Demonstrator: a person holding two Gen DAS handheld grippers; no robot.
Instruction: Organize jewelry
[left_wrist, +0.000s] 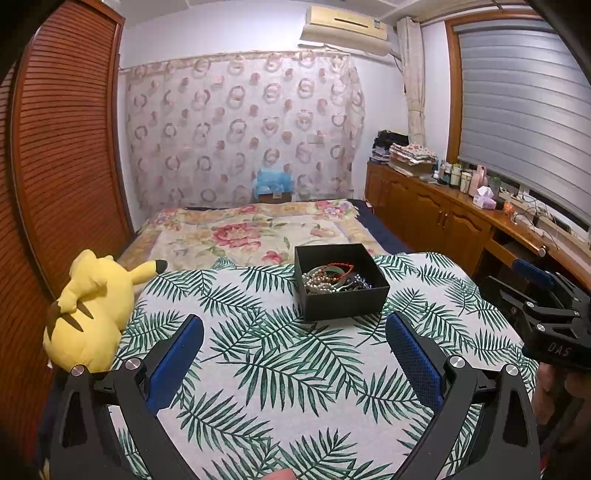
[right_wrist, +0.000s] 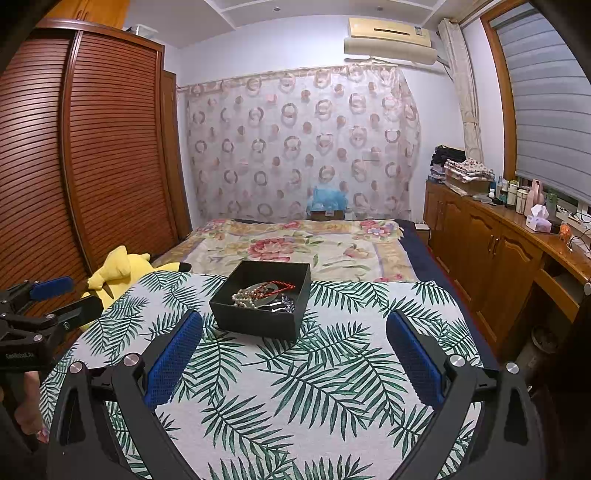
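Right now the black jewelry box (left_wrist: 341, 280) sits open on the palm-leaf cloth (left_wrist: 280, 369), at about twelve o'clock from my left gripper and eleven o'clock from my right. Inside it I can see a white pearl strand (left_wrist: 320, 282) tangled up at the near left, a red cord bracelet (left_wrist: 338, 266) looping across the back, a pale jade-coloured bangle (right_wrist: 264, 290) under the cord, and some dark blue beads (left_wrist: 360, 282) toward the right wall. They're all in one heap, touching each other.

My left gripper (left_wrist: 293, 354) hangs over the cloth just short of the box, its blue pads (left_wrist: 177, 362) spread wide with nothing between them. My right gripper (right_wrist: 293, 350) is the same story: wide apart, empty, the box just beyond its left pad (right_wrist: 173, 358).

Out at nine o'clock a yellow Pikachu plush (left_wrist: 90, 314) lies face-down at the cloth's edge, beside the brown louvred wardrobe (left_wrist: 66, 147). Beyond the box at twelve o'clock stretches the floral bedspread (left_wrist: 251, 230), with the circle-pattern curtain (left_wrist: 240, 129) behind it. At three o'clock runs a wooden cabinet (right_wrist: 491, 247) topped with bottles and a tissue box (right_wrist: 539, 218), under a grey window blind (left_wrist: 524, 118).
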